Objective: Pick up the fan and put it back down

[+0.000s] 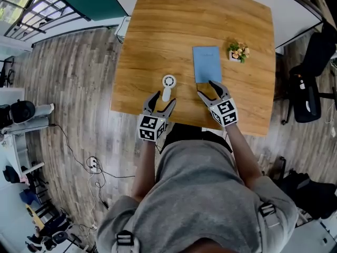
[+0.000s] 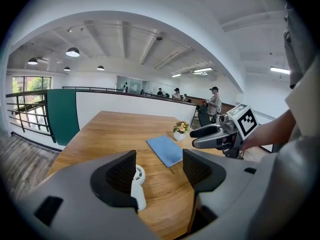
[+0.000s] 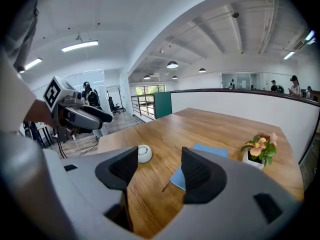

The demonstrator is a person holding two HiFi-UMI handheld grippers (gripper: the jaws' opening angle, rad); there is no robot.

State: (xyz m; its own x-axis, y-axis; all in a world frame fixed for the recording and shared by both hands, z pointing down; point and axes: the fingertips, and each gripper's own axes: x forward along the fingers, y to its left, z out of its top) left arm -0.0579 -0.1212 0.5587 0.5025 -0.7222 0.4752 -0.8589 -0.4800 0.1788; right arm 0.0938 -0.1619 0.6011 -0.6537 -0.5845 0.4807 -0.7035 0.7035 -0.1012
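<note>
A small white hand fan (image 1: pixel 168 87) lies flat on the wooden table (image 1: pixel 158 30) near its front edge, round head away from me, handle toward me. My left gripper (image 1: pixel 160 103) hovers open just behind the handle, its fingers on either side of it without touching. In the left gripper view the fan (image 2: pixel 138 184) shows beside the left finger. My right gripper (image 1: pixel 210 90) is open over the near end of a blue notebook (image 1: pixel 206 63), holding nothing. The right gripper view shows the fan's head (image 3: pixel 144 153) to the left of its empty jaws.
A small potted flower (image 1: pixel 238 51) stands right of the notebook. A black office chair (image 1: pixel 310 83) sits off the table's right side. Cables and equipment lie on the floor at the left. People stand far off behind a white partition.
</note>
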